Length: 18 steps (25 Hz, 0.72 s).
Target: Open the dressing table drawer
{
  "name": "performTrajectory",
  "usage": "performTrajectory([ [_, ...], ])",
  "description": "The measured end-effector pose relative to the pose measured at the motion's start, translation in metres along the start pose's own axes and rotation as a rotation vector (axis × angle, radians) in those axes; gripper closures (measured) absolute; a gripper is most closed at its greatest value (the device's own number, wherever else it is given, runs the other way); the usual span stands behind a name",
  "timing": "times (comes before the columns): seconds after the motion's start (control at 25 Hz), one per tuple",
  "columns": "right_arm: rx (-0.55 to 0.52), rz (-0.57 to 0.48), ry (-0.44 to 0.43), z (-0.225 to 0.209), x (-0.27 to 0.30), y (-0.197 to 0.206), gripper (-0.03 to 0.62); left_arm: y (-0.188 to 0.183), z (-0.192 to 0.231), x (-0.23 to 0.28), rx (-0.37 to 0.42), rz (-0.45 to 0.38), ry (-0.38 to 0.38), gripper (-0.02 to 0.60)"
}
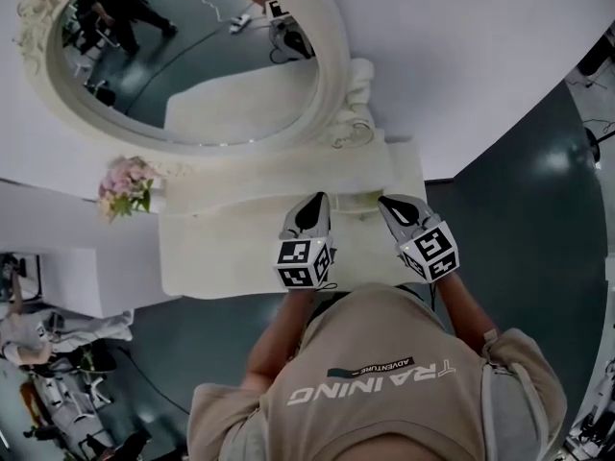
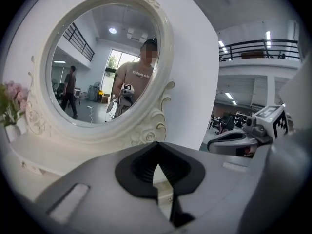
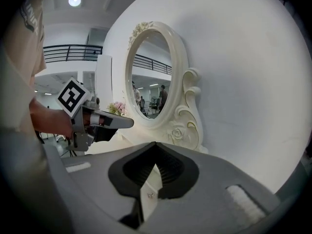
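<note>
The cream dressing table (image 1: 221, 248) stands against a white wall, with its oval carved mirror (image 1: 192, 56) behind the top. No view shows its drawer front; the head view has only the tabletop. My left gripper (image 1: 320, 200) hovers over the right part of the tabletop, jaws shut with nothing between them. My right gripper (image 1: 386, 202) hangs beside it, a little to the right, also shut and empty. In the left gripper view the closed tips (image 2: 156, 145) point at the mirror frame (image 2: 146, 130). The right gripper view has its tips (image 3: 156, 145) aimed at the mirror base (image 3: 183, 128), with the left gripper (image 3: 109, 122) at its left.
A bunch of pink flowers (image 1: 125, 188) sits at the table's left end, below the mirror. Dark floor (image 1: 519, 229) lies to the right of the table. The person's torso (image 1: 384, 392) fills the lower head view. Other people and equipment are at the far lower left (image 1: 38, 353).
</note>
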State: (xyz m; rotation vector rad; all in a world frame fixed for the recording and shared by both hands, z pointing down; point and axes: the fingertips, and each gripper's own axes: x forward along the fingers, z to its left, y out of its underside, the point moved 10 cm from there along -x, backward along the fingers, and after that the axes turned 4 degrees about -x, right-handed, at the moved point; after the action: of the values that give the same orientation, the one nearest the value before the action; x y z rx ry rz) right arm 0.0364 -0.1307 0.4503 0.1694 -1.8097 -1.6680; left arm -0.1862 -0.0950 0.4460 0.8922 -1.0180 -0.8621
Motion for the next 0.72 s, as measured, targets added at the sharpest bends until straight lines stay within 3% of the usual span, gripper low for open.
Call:
performTrajectory([
  [0.12, -0.056, -0.009, -0.004, 0.005, 0.001, -0.015, 0.591, -0.017, 0.003, -0.004, 0.077, -0.026, -0.008, 0.565],
  [0.28, -0.092, -0.05, 0.004, 0.011, -0.002, -0.04, 0.592, -0.037, 0.004, -0.011, 0.098, -0.057, 0.02, 0.565],
  [0.72, -0.08, -0.269, 0.153, 0.005, -0.034, -0.1, 0.592, -0.089, -0.008, -0.03, 0.167, -0.183, 0.078, 0.563],
])
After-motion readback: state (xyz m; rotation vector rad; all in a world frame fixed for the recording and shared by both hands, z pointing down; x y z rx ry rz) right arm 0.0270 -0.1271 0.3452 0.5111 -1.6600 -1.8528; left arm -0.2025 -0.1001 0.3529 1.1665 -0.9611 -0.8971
